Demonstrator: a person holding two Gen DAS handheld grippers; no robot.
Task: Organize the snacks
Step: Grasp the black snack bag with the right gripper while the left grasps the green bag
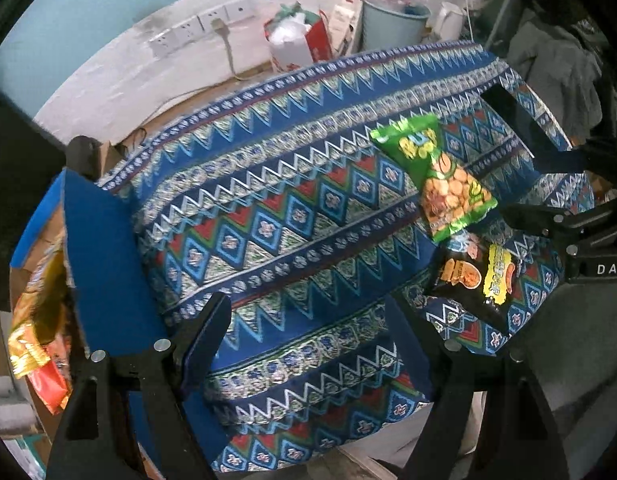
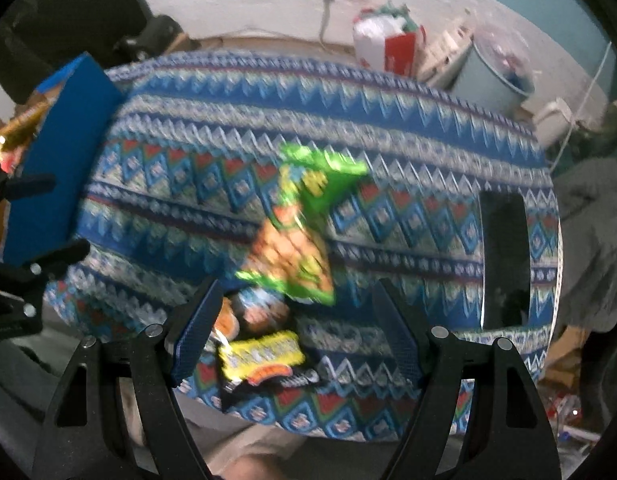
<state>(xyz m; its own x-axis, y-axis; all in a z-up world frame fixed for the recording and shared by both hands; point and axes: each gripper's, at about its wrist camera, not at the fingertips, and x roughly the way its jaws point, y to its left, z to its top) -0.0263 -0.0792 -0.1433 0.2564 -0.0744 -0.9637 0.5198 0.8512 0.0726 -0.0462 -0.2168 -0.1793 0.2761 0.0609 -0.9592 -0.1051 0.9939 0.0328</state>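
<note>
Both claws were released and held nothing. The left claw (image 1: 304, 332) hung over the tabletop covered with a blue patterned cloth (image 1: 268, 184), and only bare cloth lay between its fingers. Well to its left stood a blue cardboard box (image 1: 104, 264) at the edge of the tabletop, and shiny yellow and red snack packets (image 1: 32, 320) were already inside it, so a part of the work seemed done. Two snacks were left on the cloth. A green crinkled bag of round crackers (image 2: 304, 232) lay just ahead of the right claw (image 2: 296, 332), and a black packet with a yellow label (image 2: 264, 356) lay between the fingers of that claw, near its left finger and partly under the green bag. The pads did not press on it. A flat black rectangular object (image 2: 504, 260), maybe a phone, lay to the right of the right claw. In my judgement the black packet was the next one to take, and after it the green bag, before the sorting was finished.
</note>
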